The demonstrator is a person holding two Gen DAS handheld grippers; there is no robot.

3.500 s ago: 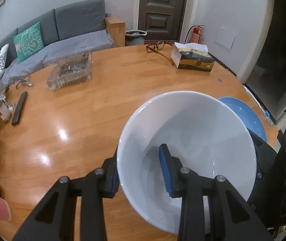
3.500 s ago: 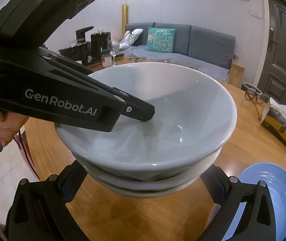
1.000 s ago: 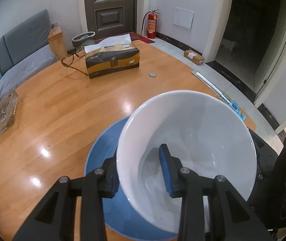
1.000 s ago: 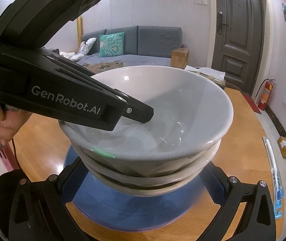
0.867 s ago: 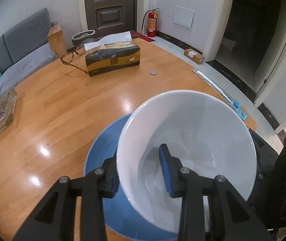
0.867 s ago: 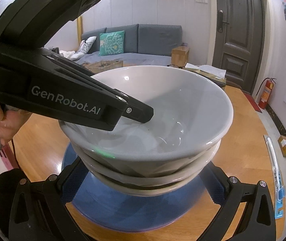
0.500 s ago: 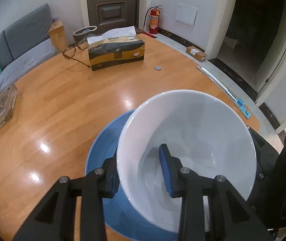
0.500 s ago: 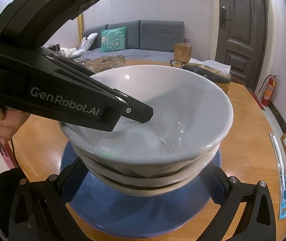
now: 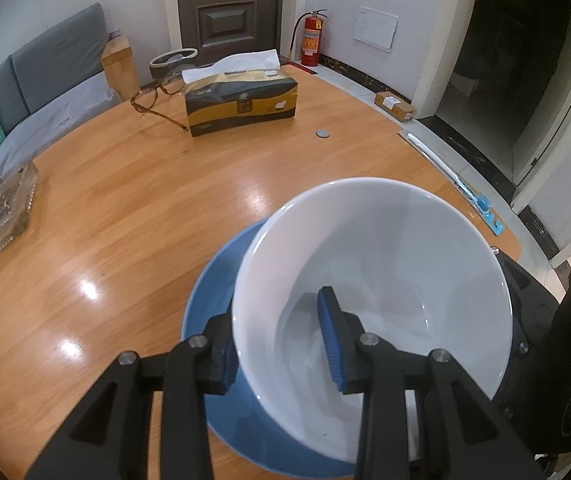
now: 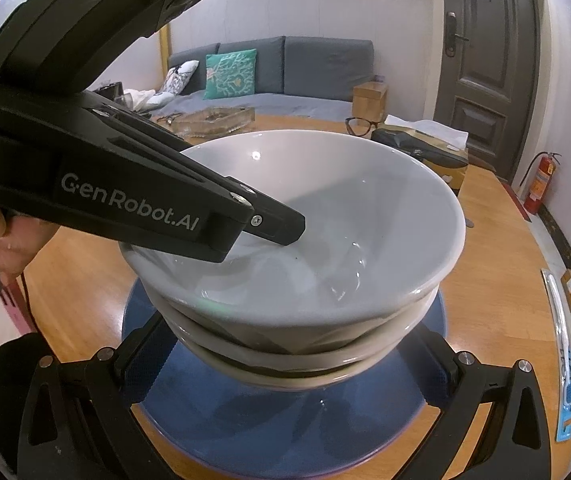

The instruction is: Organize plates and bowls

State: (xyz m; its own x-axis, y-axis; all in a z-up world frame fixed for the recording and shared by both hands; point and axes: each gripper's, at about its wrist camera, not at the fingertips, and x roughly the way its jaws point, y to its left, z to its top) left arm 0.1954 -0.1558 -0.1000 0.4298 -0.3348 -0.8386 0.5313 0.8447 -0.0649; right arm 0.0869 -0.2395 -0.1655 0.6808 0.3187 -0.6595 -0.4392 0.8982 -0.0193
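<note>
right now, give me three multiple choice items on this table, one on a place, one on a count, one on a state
1. Where are the glasses relative to the tissue box in the left wrist view?
A. left of it
B. on top of it
C. inside the bowl

2. How many white bowls are nested in the stack?
A. one
B. two
C. four

3. How does the left gripper hold the top bowl?
A. jaws wide open above it
B. jaws clamped on its rim
C. not touching it

Answers: 1 A, the frames lie at the box's left end. 2 B, two rims show in the right wrist view. 3 B, one pad is inside and one outside the wall.
</note>
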